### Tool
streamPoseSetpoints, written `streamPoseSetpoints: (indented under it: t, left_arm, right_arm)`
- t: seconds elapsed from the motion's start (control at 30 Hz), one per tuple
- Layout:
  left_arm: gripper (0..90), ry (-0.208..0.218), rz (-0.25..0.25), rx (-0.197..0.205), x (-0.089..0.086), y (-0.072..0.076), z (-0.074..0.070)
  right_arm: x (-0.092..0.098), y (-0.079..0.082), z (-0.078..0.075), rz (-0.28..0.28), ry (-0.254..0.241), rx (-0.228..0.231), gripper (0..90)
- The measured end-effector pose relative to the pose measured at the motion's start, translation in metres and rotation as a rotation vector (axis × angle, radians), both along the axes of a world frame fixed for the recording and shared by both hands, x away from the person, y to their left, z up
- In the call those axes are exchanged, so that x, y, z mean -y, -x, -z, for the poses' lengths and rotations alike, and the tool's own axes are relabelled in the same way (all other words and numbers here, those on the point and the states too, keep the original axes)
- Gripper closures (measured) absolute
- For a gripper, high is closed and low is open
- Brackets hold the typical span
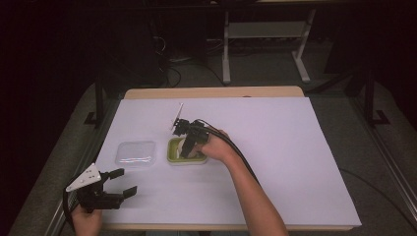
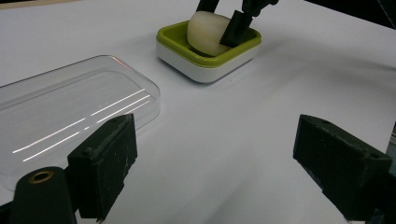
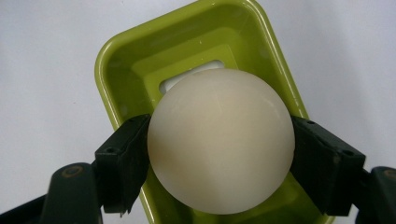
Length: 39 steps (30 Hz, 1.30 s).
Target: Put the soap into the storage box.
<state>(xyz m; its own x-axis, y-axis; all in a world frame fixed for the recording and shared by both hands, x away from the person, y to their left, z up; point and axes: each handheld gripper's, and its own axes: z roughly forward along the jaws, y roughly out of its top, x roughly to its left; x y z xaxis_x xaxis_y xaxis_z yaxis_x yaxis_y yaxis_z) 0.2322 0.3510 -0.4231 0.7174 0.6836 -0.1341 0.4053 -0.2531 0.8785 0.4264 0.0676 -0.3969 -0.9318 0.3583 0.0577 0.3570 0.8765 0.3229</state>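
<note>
Right tool [image 3: 219,154]: jaws pinch the cream ball [image 3: 220,140] from both sides, pads pressed on its flanks.
Cream ball: between the right tool's jaws, inside the green dish [image 3: 121,60], its lower part down in the dish.
Green dish: directly beneath and beyond the right tool, on the white table [image 1: 275,147].
Left tool [image 2: 215,163]: jaws spread wide, nothing between them, low over the table.
Clear lid [image 2: 70,112]: lies flat just ahead of the left tool's left jaw; the dish stands farther ahead.
</note>
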Motion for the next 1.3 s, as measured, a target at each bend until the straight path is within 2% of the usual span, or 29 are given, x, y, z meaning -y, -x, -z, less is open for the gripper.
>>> streamPoseSetpoints:
  t: [0.27,0.5,0.6,0.73,0.9,1.03,1.3]
  left_arm:
    - [12.8,0.001,0.000,-0.001,0.000,0.000,0.000]
    - [12.8,-0.003,0.003,0.001,0.001,0.000,0.000]
    - [12.8,0.003,0.000,-0.001,0.002,0.000,0.000]
    - [12.8,0.004,-0.003,-0.002,0.001,0.000,0.000]
    - [12.8,0.004,-0.003,-0.002,0.001,0.000,0.000]
    - [12.8,-0.001,0.000,0.003,0.001,-0.001,0.000]
    - [12.8,-0.001,-0.003,-0.002,0.002,0.000,0.001]
  right_arm:
    - [0.000,0.000,-0.001,0.000,-0.003,0.005,24.0]
    - [0.006,0.003,-0.014,0.007,-0.047,0.034,29.9]
    - [0.008,0.004,-0.016,0.010,-0.054,0.020,29.5]
    - [0.010,0.005,-0.019,0.000,-0.062,0.024,28.9]
    - [0.015,0.007,-0.024,0.013,-0.066,0.025,28.6]
    - [0.027,0.010,-0.031,0.021,-0.083,0.035,28.6]
    - [0.049,0.015,-0.037,0.046,-0.104,0.042,28.5]
